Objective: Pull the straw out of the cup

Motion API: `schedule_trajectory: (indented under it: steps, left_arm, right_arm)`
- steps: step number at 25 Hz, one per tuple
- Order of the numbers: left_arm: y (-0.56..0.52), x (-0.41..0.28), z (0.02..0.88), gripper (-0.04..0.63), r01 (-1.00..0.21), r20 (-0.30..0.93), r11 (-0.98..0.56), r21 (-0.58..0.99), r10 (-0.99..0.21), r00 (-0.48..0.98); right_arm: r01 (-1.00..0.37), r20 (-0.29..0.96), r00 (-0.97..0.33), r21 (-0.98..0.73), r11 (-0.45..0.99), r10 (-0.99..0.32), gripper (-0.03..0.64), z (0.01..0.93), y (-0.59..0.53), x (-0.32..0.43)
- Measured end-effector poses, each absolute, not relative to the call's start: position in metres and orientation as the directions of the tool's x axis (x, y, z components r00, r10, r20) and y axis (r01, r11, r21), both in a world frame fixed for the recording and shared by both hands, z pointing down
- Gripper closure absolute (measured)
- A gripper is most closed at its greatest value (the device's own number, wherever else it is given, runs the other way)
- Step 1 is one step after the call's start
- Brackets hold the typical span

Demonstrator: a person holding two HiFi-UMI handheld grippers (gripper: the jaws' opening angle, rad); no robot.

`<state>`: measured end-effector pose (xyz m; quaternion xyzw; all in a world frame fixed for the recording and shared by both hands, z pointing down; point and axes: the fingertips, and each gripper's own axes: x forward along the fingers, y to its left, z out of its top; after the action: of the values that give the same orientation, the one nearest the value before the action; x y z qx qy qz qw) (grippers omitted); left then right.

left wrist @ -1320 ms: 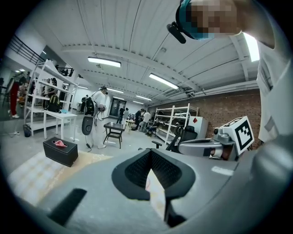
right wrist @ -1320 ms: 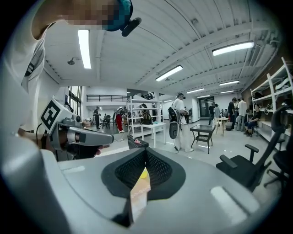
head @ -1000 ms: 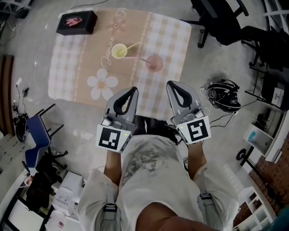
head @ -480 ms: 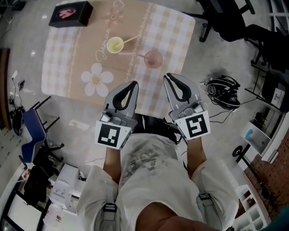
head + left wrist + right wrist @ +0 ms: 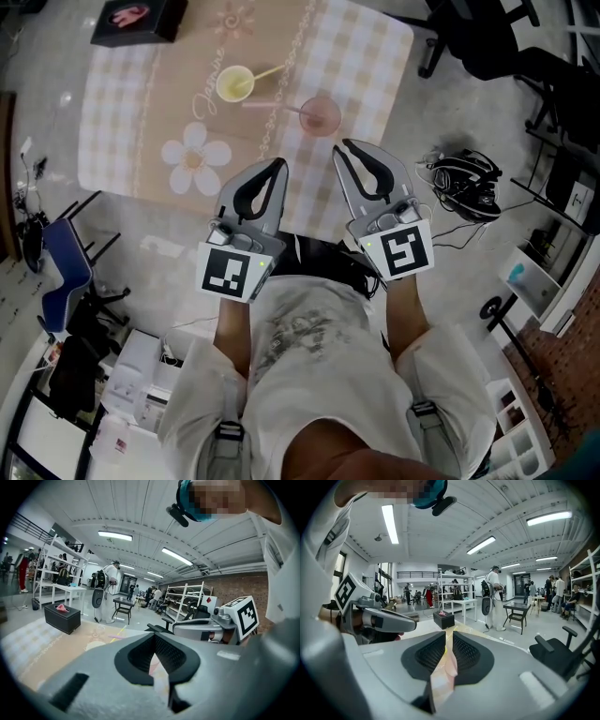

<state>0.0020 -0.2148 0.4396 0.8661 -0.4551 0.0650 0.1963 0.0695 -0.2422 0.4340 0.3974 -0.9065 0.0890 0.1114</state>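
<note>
1. Your left tongs [image 5: 278, 165] are shut tip to tip, with nothing between them.
2. Your right tongs [image 5: 339, 147] are opening, with a narrow, empty gap at the tips.
3. Both sit over the near edge of the desk [image 5: 122, 141], clear of the cups.
4. The pink cup [image 5: 321, 115] stands just beyond the right tongs, and its pink straw [image 5: 272, 107] leans left.
5. Farther left is the yellow cup [image 5: 234, 83] with its yellow straw [image 5: 267, 71], and a black box [image 5: 131, 17] sits at the far left corner.

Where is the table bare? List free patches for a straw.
Free: the checked cloth left of the yellow cup, nearer than the black box; also the far right corner beyond the pink cup. Crowded: the middle, where both cups stand and the pink straw reaches left.
</note>
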Motion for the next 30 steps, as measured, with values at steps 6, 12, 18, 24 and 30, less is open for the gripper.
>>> schedule_trajectory:
  steps: [6, 12, 18, 24, 30]
  left_arm:
    - [-0.226, 0.003, 0.447, 0.591, -0.823, 0.271, -0.483, 0.299, -0.784, 0.559]
    - [-0.227, 0.003, 0.461, 0.591, -0.816, 0.297, -0.5, 0.289, -0.764, 0.573]
    - [-0.233, 0.004, 0.475, 0.591, -0.826, 0.31, -0.471, 0.31, -0.771, 0.556]
    - [-0.238, 0.005, 0.482, 0.591, -0.824, 0.301, -0.461, 0.329, -0.776, 0.554]
    - [-0.244, 0.003, 0.49, 0.591, -0.828, 0.307, -0.447, 0.339, -0.779, 0.546]
  right_arm:
    - [-0.732, 0.281, -0.666, -0.067, 0.679, -0.691, 0.549, 0.447, -0.249, 0.065]
    - [-0.715, 0.305, -0.677, -0.057, 0.697, -0.67, 0.532, 0.464, -0.255, 0.06]
    - [-0.697, 0.317, -0.688, -0.038, 0.716, -0.653, 0.511, 0.48, -0.263, 0.051]
    - [-0.679, 0.334, -0.695, -0.016, 0.734, -0.637, 0.485, 0.492, -0.269, 0.043]
    - [-0.646, 0.376, -0.7, 0.028, 0.763, -0.607, 0.46, 0.505, -0.274, 0.035]
